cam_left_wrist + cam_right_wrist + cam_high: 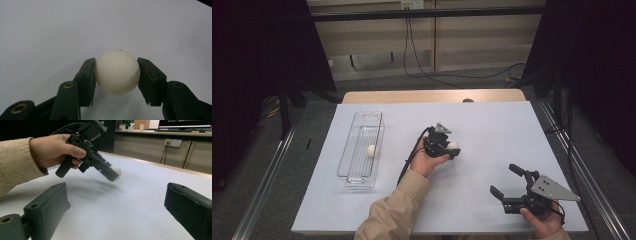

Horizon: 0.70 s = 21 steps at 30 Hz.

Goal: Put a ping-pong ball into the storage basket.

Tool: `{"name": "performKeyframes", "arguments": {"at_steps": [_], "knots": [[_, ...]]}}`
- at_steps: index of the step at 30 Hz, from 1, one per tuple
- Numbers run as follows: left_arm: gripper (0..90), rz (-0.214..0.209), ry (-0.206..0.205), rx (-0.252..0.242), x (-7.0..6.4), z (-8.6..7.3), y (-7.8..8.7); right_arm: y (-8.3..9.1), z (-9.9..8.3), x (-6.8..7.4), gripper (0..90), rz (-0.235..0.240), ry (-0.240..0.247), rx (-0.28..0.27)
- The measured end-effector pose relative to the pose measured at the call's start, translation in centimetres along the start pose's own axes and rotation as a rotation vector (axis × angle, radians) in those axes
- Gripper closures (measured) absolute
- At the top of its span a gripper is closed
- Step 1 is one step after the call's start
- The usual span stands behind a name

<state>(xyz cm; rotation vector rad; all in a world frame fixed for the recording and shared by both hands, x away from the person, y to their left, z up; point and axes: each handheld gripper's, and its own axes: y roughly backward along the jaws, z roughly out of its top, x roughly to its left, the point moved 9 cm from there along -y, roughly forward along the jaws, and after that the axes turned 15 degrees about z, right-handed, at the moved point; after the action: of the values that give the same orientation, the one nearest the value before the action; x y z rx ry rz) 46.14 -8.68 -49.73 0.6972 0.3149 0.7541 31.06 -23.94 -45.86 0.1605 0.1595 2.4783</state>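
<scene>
My left gripper (453, 148) is shut on a white ball (117, 72) and holds it just above the white table sheet near the middle; the ball (453, 146) shows at its tip in the high view. Both pads (88, 79) press the ball's sides. In the right gripper view the left gripper (113, 174) hangs tilted down with the ball (116, 172) at its end. A second white ball (371, 150) lies inside the clear plastic bin (346, 159) at the left. My right gripper (506, 179) stands open near the front right, nothing between its jaws.
The white sheet (492, 125) covers the table, with a wooden edge (432, 96) at the back. Black cables (412, 55) trail on the floor beyond. Dark curtains flank both sides. A desk with a wall socket (171, 142) stands behind in the right gripper view.
</scene>
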Motion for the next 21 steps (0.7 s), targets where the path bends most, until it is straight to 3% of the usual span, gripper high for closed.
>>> {"name": "performKeyframes", "arguments": {"at_steps": [3, 10, 21], "knots": [[51.0, -0.007, 0.022, -0.002, 0.3, 0.0, 0.3, 0.0, 0.0, 0.0, 4.4, 0.001, 0.002, 0.0], [51.0, 0.0, 0.011, -0.001, 0.7, -0.1, 0.8, -0.1, 0.0, 0.0, 4.4, 0.001, -0.003, 0.001], [50.9, 0.003, 0.044, -0.007, 1.8, -0.2, 1.8, -0.1, 0.0, 0.1, 4.3, 0.004, 0.0, 0.001]]}}
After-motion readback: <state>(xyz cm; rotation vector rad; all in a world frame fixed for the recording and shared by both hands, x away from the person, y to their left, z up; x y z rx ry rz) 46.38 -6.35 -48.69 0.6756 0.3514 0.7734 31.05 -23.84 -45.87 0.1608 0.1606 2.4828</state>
